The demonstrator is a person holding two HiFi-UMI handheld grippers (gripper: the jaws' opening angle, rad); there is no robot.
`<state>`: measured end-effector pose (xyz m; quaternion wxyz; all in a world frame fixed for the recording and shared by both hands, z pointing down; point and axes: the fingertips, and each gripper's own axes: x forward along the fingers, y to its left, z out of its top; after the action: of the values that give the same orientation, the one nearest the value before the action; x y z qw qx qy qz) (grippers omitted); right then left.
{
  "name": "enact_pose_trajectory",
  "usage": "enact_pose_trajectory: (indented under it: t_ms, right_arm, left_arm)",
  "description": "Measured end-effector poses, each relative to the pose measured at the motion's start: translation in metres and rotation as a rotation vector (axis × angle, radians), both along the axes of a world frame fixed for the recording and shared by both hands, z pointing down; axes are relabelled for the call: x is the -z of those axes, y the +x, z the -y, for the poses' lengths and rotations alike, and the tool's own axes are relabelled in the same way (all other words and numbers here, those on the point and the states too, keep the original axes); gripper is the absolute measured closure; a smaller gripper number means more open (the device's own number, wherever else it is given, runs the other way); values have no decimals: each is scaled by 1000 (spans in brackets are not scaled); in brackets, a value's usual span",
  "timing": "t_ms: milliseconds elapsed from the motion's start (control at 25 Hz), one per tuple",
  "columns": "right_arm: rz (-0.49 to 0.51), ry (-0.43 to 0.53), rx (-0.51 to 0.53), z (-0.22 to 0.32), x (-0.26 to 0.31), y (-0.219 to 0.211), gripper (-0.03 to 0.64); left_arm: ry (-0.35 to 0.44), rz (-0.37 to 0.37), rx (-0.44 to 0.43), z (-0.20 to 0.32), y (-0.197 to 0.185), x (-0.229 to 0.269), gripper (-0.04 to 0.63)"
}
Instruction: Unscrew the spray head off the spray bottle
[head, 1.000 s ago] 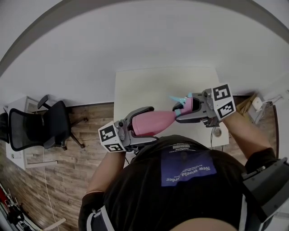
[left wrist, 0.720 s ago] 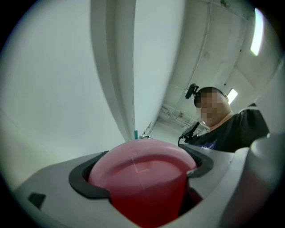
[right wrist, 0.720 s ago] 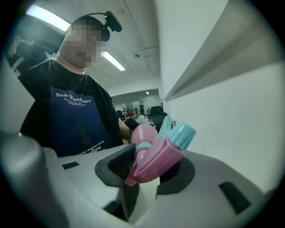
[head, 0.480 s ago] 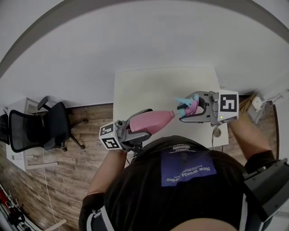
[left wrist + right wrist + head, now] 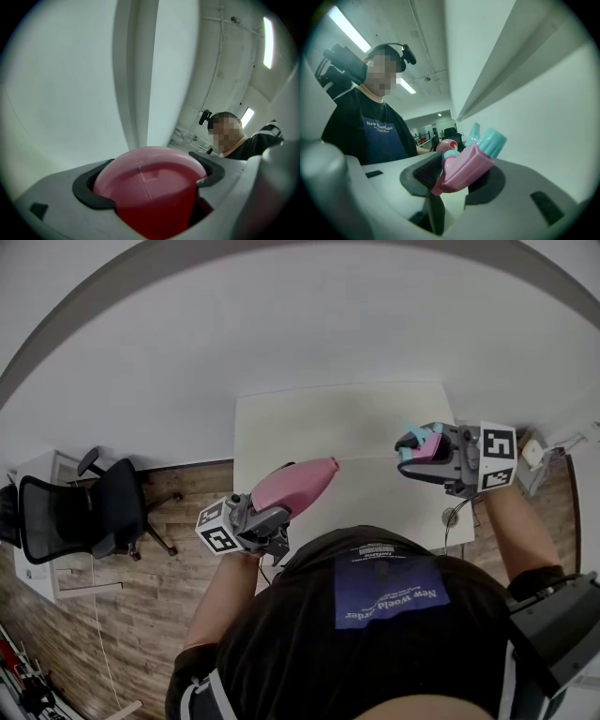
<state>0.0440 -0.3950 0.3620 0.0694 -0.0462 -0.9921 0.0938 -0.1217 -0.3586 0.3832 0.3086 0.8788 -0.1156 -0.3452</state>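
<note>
Head looks already off the neck. L gripper (image 5: 270, 510) has its fingers (image 5: 91, 194) clamped on the pink bottle (image 5: 298, 482) at the base end. The bottle is held in the air over the desk (image 5: 328, 413) edge at approx 7 o'clock, neck pointing to 2 o'clock. R gripper (image 5: 457, 180) has its fingers (image 5: 425, 172) shut on the pink/teal head (image 5: 417, 439), teal nozzle sticking out past them. The head is at 3 o'clock of the desk, well apart from the neck. A faint thin line (image 5: 367, 457) seems to run neck-to-head, prob. the dip tube; too thin to be sure.

Step in hand, as I judge it: draw the head clear.
- Pull along the neck's own line, toward 2-3 o'clock, so the tube slides out straight and doesn't bend or flick drops.
- Keep the bottle neck tilted up; the neck looks open now, so any liquid could spill if it dips.
- Hold both grips firm w/o squeezing harder; the bottle wall is prob. soft and could squirt.
- Once the tube is out, the desk's bare middle at 12 o'clock has room to set the head down.

Count: 1 bottle, 1 head, 2 grippers, 1 desk, 1 black chair (image 5: 89, 507) on the wood floor at 9 o'clock.
</note>
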Motion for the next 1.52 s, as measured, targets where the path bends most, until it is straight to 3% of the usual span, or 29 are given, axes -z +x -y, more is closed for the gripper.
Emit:
enact_pose_trajectory:
  t_ms: [320, 480, 1000, 1520]
  right_arm:
    - [220, -138, -231, 34, 13, 38, 483]
    - [283, -179, -316, 48, 12, 47, 483]
    - [412, -225, -471, 61, 3, 57, 483]
    - [478, -261, -525, 68, -2, 66, 483]
  left_arm:
    - [-34, -151, 161, 25, -38, 7, 94]
    - [-41, -213, 205, 36, -50, 8, 94]
    - [-54, -248, 257, 42, -61, 10, 94]
    - [-58, -266, 281, 38, -65, 6, 94]
